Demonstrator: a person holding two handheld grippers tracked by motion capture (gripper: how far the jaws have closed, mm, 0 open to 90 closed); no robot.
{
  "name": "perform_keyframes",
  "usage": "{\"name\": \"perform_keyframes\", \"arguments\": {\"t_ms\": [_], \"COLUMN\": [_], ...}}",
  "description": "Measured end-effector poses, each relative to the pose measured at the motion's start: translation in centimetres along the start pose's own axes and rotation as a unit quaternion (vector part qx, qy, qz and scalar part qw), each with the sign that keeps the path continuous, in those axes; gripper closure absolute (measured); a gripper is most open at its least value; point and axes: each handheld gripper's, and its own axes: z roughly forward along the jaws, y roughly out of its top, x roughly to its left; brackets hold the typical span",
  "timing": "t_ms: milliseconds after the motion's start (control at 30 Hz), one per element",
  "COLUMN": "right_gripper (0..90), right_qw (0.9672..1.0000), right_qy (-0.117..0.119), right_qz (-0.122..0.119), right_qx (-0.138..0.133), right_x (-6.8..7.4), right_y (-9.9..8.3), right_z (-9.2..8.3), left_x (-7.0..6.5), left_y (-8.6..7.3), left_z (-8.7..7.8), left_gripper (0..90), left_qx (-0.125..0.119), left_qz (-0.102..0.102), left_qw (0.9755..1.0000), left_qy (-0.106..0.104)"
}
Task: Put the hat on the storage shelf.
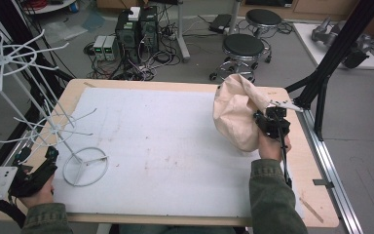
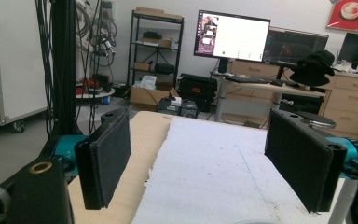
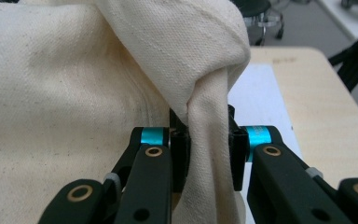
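**Bag pinched at the right edge**

We see a cream canvas bag point(image 1: 236, 114), crumpled and bunched up, sitting on the right of the white mat point(image 1: 165, 146). A fold of its cloth runs straight between the jaws of our right gripper point(image 1: 268, 119), which is clamped on it, just beside the bag. Our left gripper point(image 2: 205, 168) sits well apart at the table's point(image 1: 321, 204) near-left corner, jaws wide, nothing between them, next to the white wire rack point(image 1: 53, 126).
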Motion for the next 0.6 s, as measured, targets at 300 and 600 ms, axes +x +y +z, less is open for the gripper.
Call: {"name": "perform_keyframes", "arguments": {"t_ms": [300,600], "right_gripper": [77.4,77.2], "right_qw": [0.9938,0.9769], "right_qy": [0.03,0.071], "right_qz": [0.009,0.027], "right_qx": [-0.107,-0.2], "right_x": [1.1,2.2], "right_y": [0.7,1.1], "right_z": [-3.5,-6.2], "left_x": [0.0,-0.1], "left_y": [0.0,0.0], "left_z": [0.0,0.0], "left_gripper": [22.8,22.8], "left_qx": [0.001,-0.001], "left_qz": [0.003,0.001], "left_qw": [1.0,1.0], "left_qy": [0.0,-0.001]}}
